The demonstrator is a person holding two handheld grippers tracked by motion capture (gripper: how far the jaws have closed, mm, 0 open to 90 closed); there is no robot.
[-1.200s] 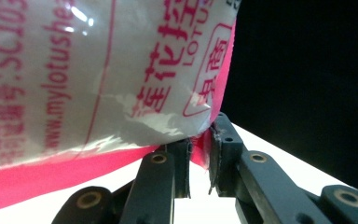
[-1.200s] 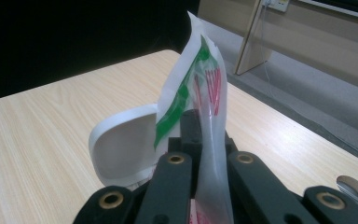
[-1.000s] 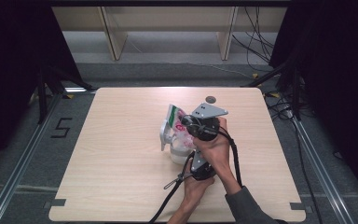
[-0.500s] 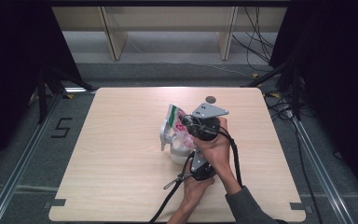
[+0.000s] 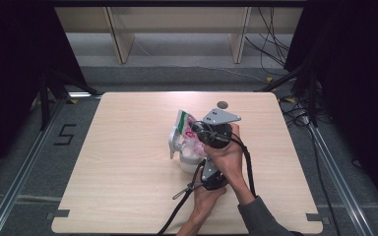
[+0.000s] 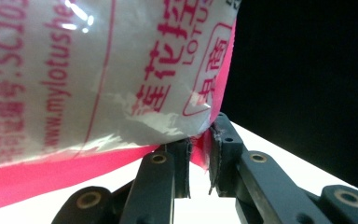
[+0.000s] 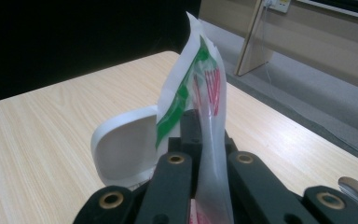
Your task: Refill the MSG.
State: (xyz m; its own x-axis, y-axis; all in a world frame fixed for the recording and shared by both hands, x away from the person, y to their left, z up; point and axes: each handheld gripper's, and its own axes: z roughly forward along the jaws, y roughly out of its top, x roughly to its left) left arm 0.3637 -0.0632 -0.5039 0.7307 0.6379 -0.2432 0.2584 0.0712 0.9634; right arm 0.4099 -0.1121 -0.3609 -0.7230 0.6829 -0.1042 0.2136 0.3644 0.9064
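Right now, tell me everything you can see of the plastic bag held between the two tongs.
The thin white plastic bag with pink and green print looks glossy and creased, with pink lettering and a pink band along one edge. It stands up off the pale wooden table, beside a white curved plastic container. The left tongs pinch its pink edge; the right tongs clamp another part.

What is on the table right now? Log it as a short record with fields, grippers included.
surface: wooden table
item held: printed plastic bag, red and green print, raised upright
left gripper: jaws clamped on the bag's red lower edge
right gripper: jaws clamped on the bag's upper part
beside the bag: white container with its lid swung open
also: round hole in the tabletop near the far edge
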